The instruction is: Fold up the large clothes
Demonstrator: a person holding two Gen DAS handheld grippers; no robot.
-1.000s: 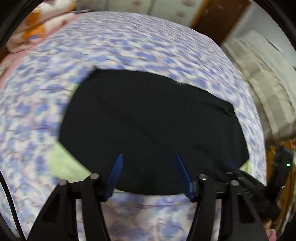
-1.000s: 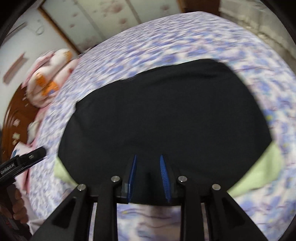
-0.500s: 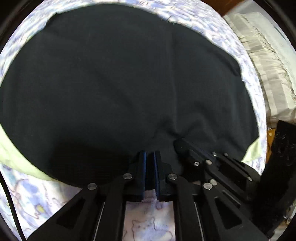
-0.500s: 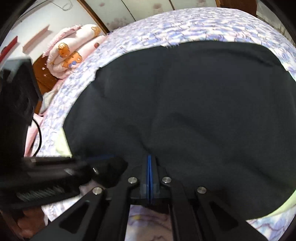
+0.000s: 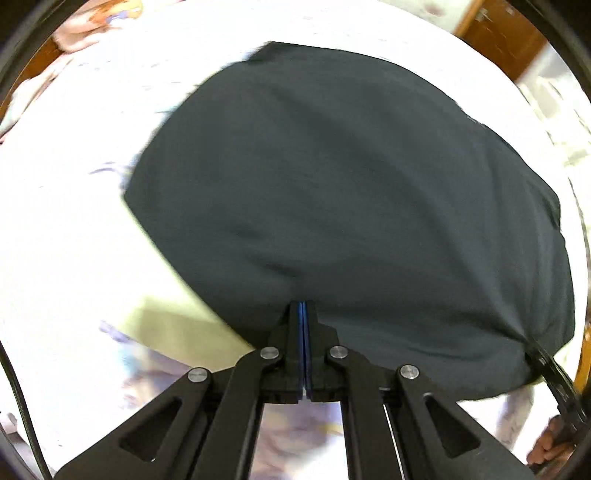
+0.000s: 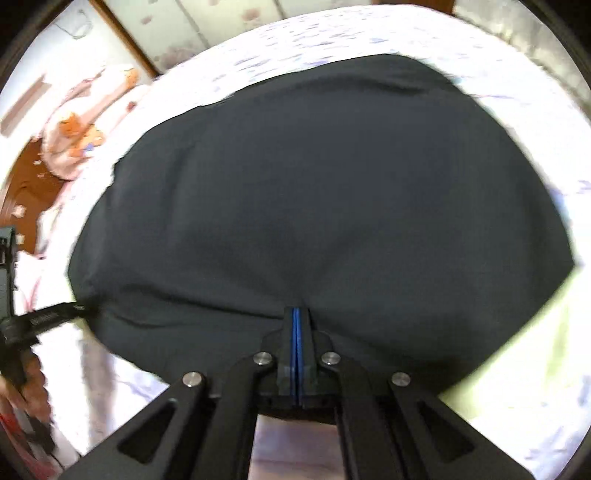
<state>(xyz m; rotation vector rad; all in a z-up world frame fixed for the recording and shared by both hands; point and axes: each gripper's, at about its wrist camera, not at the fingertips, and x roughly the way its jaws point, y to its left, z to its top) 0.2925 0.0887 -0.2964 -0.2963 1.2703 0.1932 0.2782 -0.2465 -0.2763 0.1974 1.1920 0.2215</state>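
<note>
A large black garment lies spread on the floral bedsheet, with pale green cloth showing under its near edge. My left gripper is shut on the garment's near edge. My right gripper is shut on the same near edge of the garment, further right. The right gripper's tip also shows at the lower right of the left wrist view, and the left gripper's tip at the left of the right wrist view. The near edge is lifted and bunched at both grips.
A rolled pink blanket with orange bears lies at the far left of the bed. A wooden headboard is beside it. A wooden door and closet panels stand beyond the bed. Green cloth also shows at the right.
Both grippers went from open to shut on the garment's near edge. They have since lifted and pulled back, so more of the bed shows around the garment.
</note>
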